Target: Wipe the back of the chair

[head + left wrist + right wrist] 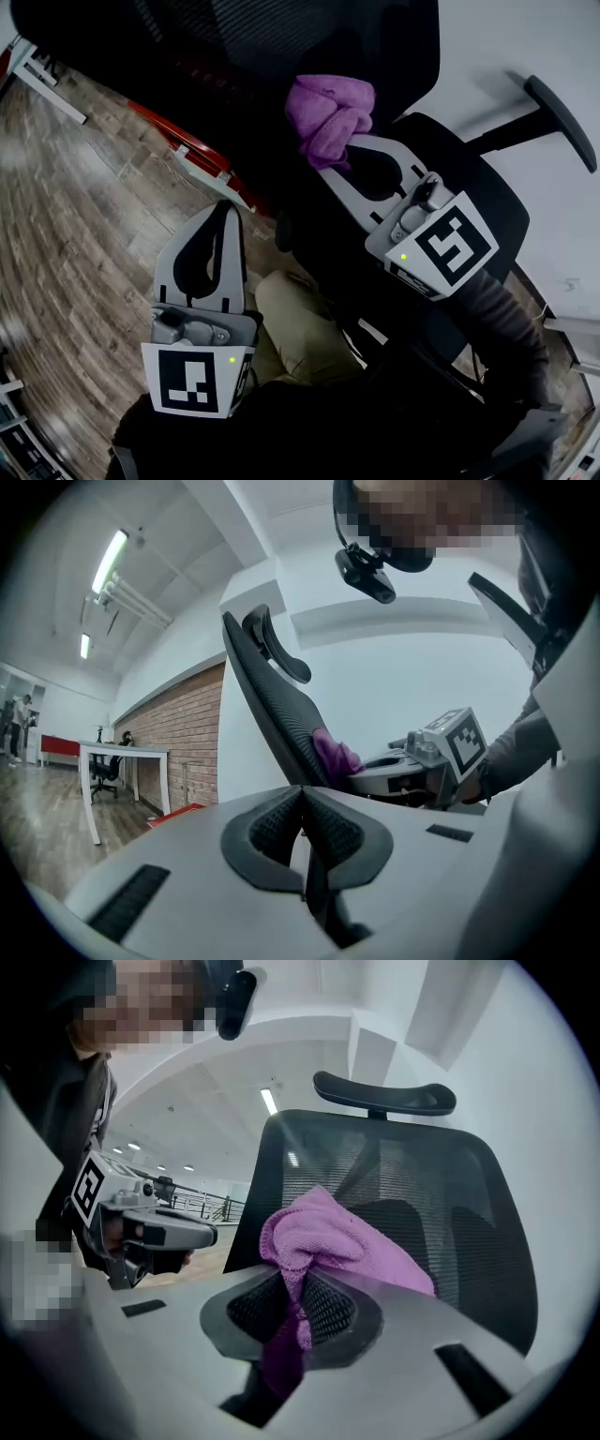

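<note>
Here the right gripper [302, 1283] has its two jaws closed on a purple cloth [319, 1237]; a fold of the cloth is pinched between the ribbed black pads, and a bigger bunch of it stands above the jaw tips. In the left gripper view the cloth [334, 753] lies against the black mesh chair back [272, 705], at the lower part of it. In the head view the right gripper [352, 155] points up toward the chair back [234, 56], with the cloth [328, 112] at its tips.

The left gripper [302, 817] has its jaws pressed together with nothing between them. In the head view the left gripper [225, 211] is held lower and to the left, apart from the chair, over the wooden floor [84, 216].

The only print that can be seen is the black-and-white square marker on the cube of each gripper [455, 239] [195, 380]; these are patterns, not letters.

Further out, the headrest [384, 1094] stands above the chair back [469, 1204], and one armrest [561, 117] reaches out at the right. Behind the chair in the left gripper view there is a brick wall [178, 742] and a white desk [122, 752].
</note>
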Action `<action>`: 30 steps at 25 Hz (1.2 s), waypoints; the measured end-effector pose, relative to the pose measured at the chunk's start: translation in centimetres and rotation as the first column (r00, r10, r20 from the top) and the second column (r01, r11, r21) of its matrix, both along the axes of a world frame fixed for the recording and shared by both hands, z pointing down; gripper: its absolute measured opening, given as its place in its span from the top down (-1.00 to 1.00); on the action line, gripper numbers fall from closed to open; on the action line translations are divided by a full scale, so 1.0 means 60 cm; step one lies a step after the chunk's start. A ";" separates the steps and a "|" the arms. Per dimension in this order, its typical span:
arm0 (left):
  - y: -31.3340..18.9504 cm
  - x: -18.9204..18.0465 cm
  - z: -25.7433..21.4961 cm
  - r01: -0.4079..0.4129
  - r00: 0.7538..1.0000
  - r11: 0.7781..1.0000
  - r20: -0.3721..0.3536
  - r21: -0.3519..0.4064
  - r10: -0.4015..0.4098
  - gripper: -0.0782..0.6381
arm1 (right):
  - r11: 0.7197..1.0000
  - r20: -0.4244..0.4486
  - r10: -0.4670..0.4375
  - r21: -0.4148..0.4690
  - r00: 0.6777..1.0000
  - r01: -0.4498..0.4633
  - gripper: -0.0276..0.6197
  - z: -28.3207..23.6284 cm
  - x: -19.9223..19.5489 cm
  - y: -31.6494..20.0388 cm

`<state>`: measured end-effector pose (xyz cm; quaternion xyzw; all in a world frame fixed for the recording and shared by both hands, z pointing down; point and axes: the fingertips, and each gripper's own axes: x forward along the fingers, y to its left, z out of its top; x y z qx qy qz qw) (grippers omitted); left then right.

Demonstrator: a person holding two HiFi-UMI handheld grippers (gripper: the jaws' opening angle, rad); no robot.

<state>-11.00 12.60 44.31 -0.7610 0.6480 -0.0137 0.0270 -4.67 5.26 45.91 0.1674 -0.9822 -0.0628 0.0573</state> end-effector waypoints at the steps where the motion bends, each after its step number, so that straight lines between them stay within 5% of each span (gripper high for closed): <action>1: 0.002 0.002 -0.001 -0.002 1.000 1.000 0.007 0.002 0.002 0.76 | 1.000 0.004 -0.002 -0.014 1.000 0.002 0.78 -0.002 -0.003 0.001; 30: -0.015 0.030 -0.055 -0.046 0.999 0.994 -0.023 -0.101 0.043 0.76 | 0.994 0.021 0.104 -0.034 0.994 -0.103 0.78 -0.024 0.010 -0.046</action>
